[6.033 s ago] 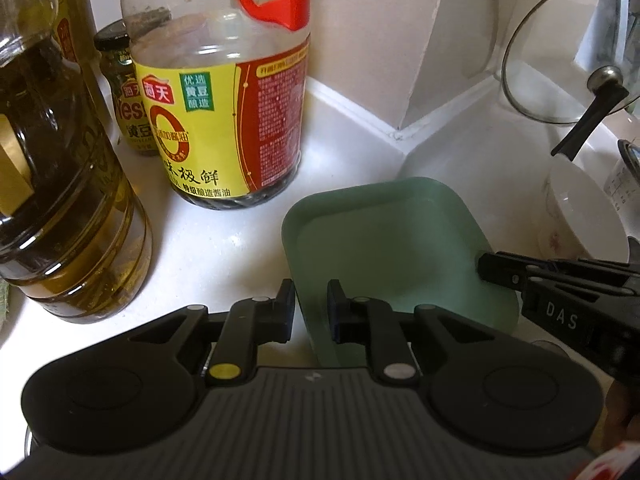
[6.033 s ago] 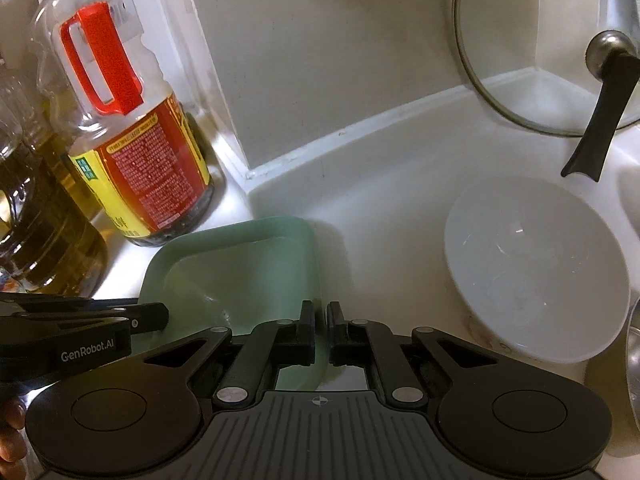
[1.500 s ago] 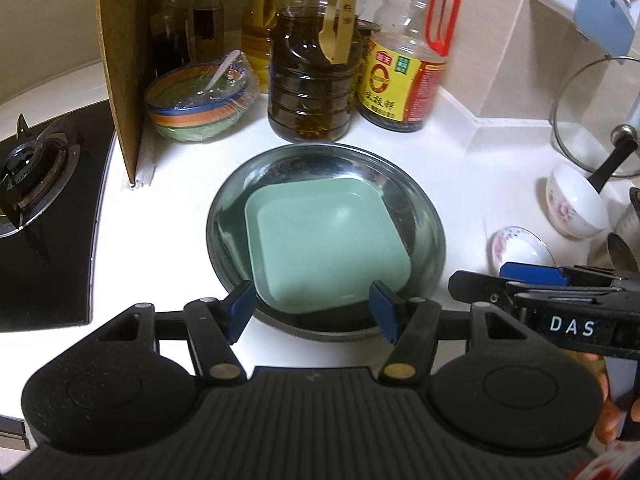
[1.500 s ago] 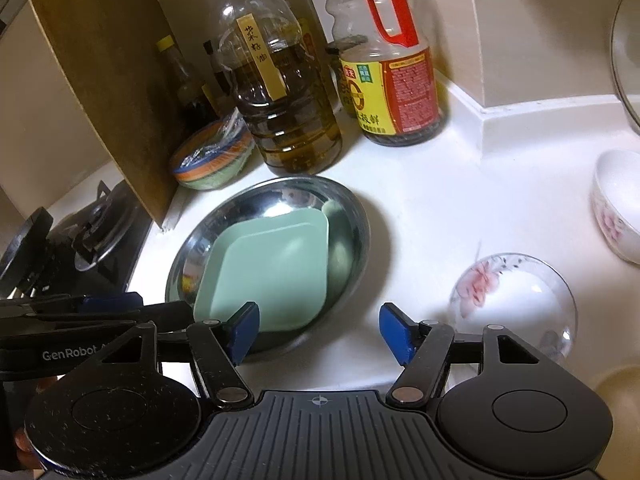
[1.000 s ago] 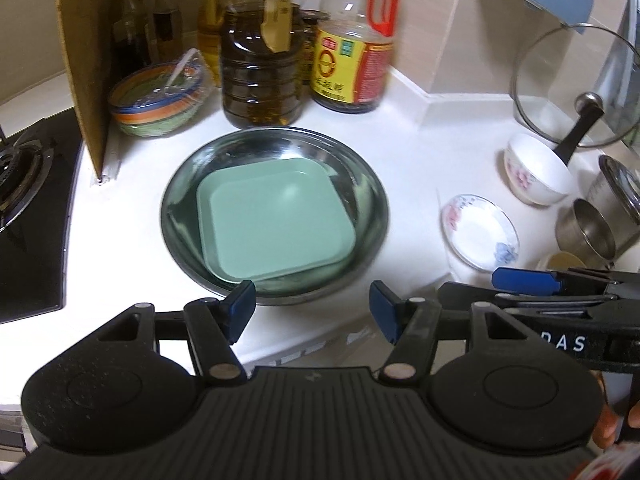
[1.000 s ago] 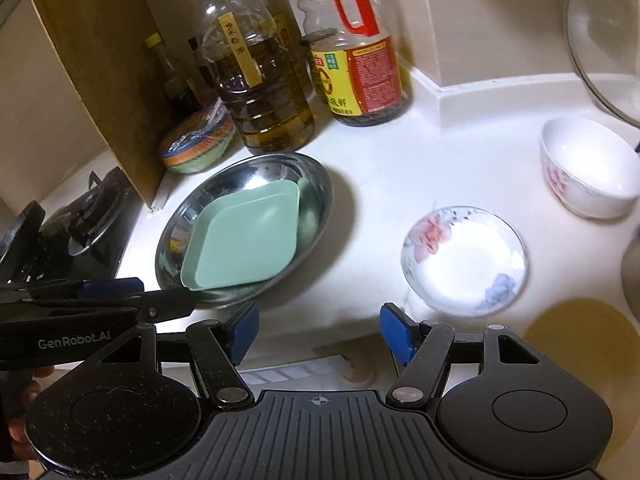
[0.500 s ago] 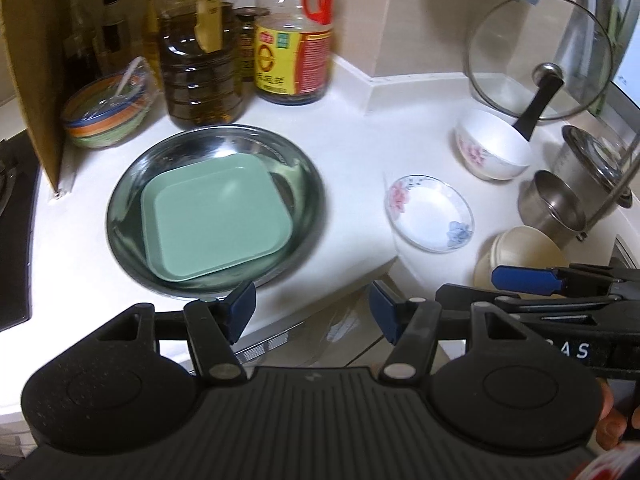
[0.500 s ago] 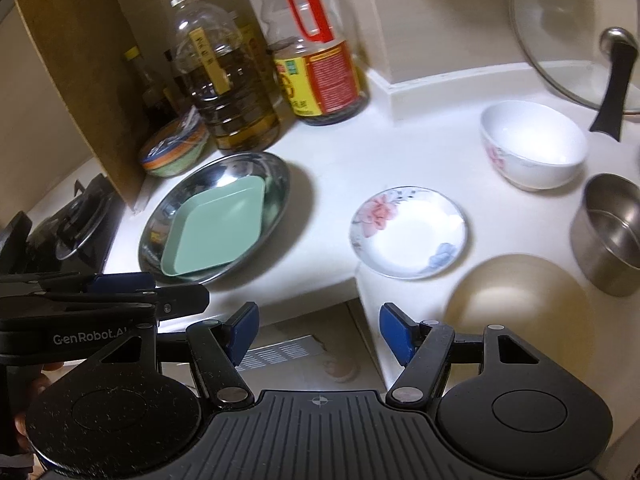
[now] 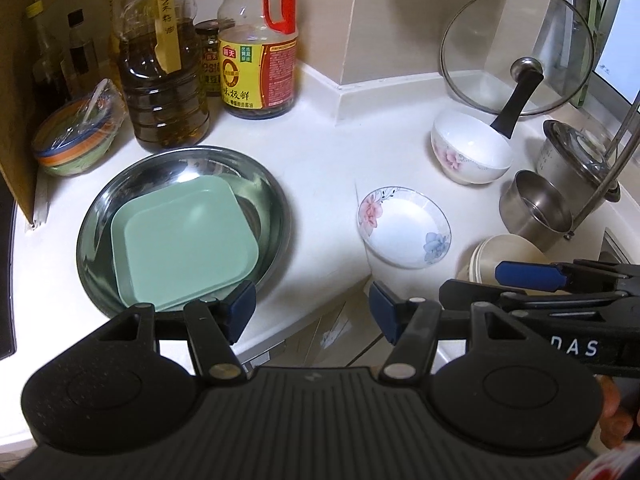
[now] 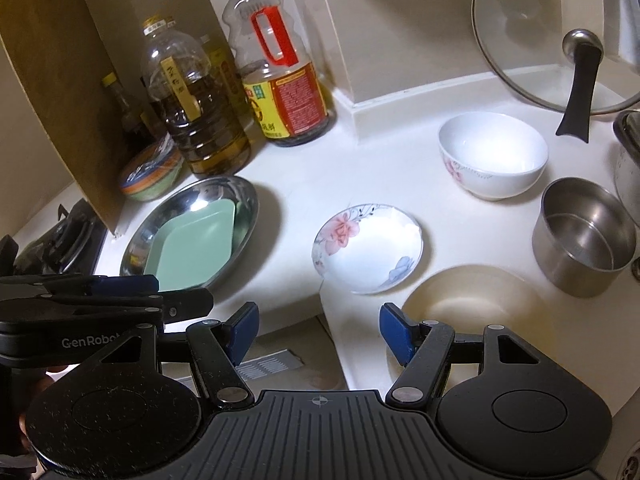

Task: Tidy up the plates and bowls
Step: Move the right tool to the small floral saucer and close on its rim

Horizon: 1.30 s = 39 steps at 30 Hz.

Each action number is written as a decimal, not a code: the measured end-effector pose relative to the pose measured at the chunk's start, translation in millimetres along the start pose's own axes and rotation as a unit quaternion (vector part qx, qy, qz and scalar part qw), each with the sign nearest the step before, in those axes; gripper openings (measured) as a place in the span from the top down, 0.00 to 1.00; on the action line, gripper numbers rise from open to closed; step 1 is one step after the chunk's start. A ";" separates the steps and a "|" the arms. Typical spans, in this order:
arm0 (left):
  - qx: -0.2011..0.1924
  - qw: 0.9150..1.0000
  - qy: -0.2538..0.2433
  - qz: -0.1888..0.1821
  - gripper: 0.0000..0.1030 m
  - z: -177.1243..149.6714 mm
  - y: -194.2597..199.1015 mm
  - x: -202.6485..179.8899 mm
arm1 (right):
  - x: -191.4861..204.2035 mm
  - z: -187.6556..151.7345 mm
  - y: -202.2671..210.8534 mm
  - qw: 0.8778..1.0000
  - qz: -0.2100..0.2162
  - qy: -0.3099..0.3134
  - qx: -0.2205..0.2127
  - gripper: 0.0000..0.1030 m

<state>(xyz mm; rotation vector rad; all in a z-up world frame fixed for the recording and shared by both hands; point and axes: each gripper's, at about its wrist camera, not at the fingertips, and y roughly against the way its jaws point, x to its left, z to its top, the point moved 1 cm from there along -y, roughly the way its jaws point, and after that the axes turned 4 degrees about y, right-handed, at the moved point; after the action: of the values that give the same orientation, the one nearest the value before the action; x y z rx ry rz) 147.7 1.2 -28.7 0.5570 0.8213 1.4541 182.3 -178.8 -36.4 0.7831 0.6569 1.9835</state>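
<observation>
A square green plate (image 9: 182, 244) lies inside a round steel plate (image 9: 264, 184) on the white counter; both also show in the right wrist view, the green plate (image 10: 192, 244) inside the steel plate (image 10: 244, 196). A small floral saucer (image 9: 404, 226) (image 10: 368, 248) sits right of them. A white floral bowl (image 9: 472, 152) (image 10: 492, 156) stands behind it. A cream bowl (image 10: 468, 296) (image 9: 504, 252) sits at the counter's front. My left gripper (image 9: 312, 308) is open and empty, off the counter edge. My right gripper (image 10: 320, 328) is open and empty, in front of the saucer.
Oil and sauce bottles (image 9: 258, 44) stand at the back. A wrapped striped bowl (image 9: 74, 140) sits beside a wooden board (image 10: 60, 92). A glass lid (image 9: 516, 52) leans on the wall. A steel cup (image 10: 584, 236) and a lidded steel pot (image 9: 576, 160) stand at the right. A stove (image 10: 60, 240) is left.
Six seconds ago both grippers were shut on the green plate. It now lies in the steel plate. Both grippers are open and have pulled back and moved right.
</observation>
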 end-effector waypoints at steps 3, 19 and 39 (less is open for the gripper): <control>-0.001 1.000 -0.002 0.000 0.41 4.3 -3.6 -0.8 | -2.5 3.9 -1.4 1.000 -0.003 -0.001 -0.003 0.35; 0.019 0.999 -0.007 -0.027 0.41 21.7 -43.5 -16.6 | -36.9 25.1 -16.3 0.999 -0.038 -0.001 -0.013 0.35; 0.058 0.997 -0.022 -0.045 0.59 36.3 -111.5 -41.1 | -82.1 47.3 -74.8 0.998 -0.048 0.003 0.047 0.63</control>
<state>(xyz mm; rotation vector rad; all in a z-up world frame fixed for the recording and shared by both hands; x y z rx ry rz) 249.3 -41.8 -85.7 0.6288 0.8892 1.3145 291.2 -207.8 -79.7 0.7872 0.7823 1.8795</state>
